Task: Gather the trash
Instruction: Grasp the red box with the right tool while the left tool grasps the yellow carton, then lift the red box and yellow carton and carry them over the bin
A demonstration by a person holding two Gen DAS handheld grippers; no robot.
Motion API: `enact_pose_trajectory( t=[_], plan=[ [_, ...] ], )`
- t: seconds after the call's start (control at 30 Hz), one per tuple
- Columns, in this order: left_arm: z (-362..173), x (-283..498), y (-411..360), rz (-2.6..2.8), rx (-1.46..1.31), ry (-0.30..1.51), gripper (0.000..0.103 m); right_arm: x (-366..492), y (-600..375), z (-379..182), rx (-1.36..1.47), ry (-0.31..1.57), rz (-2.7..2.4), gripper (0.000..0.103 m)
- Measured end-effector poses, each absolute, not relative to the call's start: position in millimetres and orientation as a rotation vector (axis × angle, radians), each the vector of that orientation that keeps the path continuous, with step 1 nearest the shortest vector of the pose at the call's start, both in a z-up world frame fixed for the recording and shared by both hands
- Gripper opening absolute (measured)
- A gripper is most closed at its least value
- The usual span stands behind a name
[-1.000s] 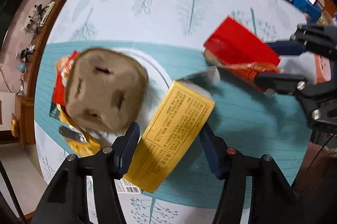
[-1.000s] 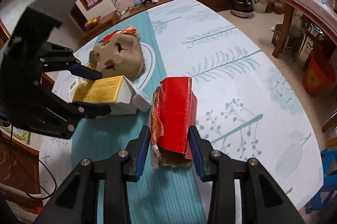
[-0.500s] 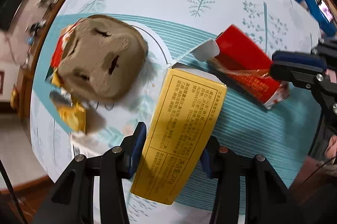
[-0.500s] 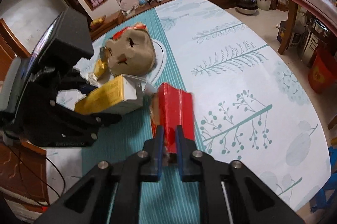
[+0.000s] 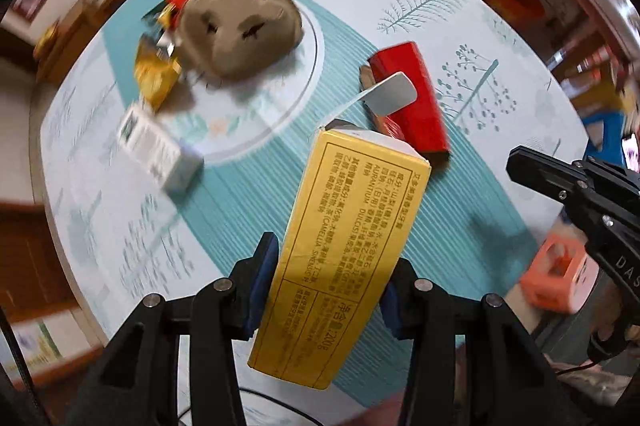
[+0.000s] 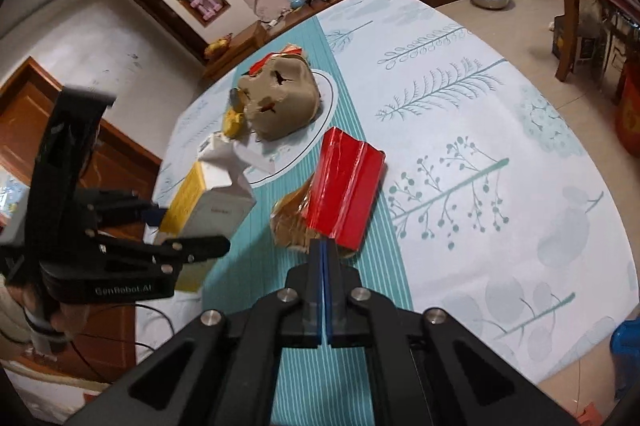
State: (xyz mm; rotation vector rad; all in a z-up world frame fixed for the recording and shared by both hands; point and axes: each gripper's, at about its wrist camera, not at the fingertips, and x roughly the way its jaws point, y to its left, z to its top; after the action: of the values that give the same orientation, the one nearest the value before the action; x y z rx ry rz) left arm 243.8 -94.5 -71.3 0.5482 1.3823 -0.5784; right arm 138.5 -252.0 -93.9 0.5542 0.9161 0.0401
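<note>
A long yellow carton (image 5: 352,234) with an open white flap (image 5: 392,93) hangs above the table, and my left gripper (image 5: 332,258) is shut on its sides. From the right wrist view the carton (image 6: 184,201) sits in that gripper (image 6: 192,230) at the left. A red box (image 6: 344,185) lies on the teal mat with crumpled brown wrapping (image 6: 292,222) at its near end. My right gripper (image 6: 324,250) is shut, pad against pad, at the box's near edge, with nothing seen between the pads. The left wrist view shows the red box (image 5: 412,105) flat and the right gripper (image 5: 514,161) just beside it.
A brown moulded pulp tray (image 5: 240,29) lies upside down on a white round plate (image 5: 312,37), with yellow and red wrappers (image 5: 156,73) beside it. A small white box (image 5: 156,149) lies at the left. An orange stool (image 5: 556,274) stands off the table's edge.
The left gripper has closed on the yellow carton, raised it and rolled. The right jaws, earlier astride the red box, have shut completely, and the red box has turned slightly.
</note>
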Motion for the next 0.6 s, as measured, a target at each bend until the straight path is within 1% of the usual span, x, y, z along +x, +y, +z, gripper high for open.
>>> enact_pose_trajectory(
  t=[0.13, 0.3, 0.43, 0.6],
  plan=[
    [-60.2, 214.0, -88.0, -0.521, 0.449, 1.392, 0.044, 120.6, -258.6, -81.0, 0.542, 0.910, 0.093, 0.000],
    [-48.5, 192.6, -72.1, -0.462, 0.305, 1.412, 0.044, 106.9, -257.7, -64.8, 0.459, 0.929, 0.135, 0.000],
    [-42.1, 188.0, -56.6, -0.430, 0.239, 1.405, 0.044, 107.3, -251.7, -52.2, 0.410, 0.924, 0.163, 0.000],
    [-36.2, 201.7, -30.1, -0.394, 0.174, 1.387, 0.044, 126.7, -247.3, -50.6, 0.457, 0.926, 0.127, 0.000]
  ],
)
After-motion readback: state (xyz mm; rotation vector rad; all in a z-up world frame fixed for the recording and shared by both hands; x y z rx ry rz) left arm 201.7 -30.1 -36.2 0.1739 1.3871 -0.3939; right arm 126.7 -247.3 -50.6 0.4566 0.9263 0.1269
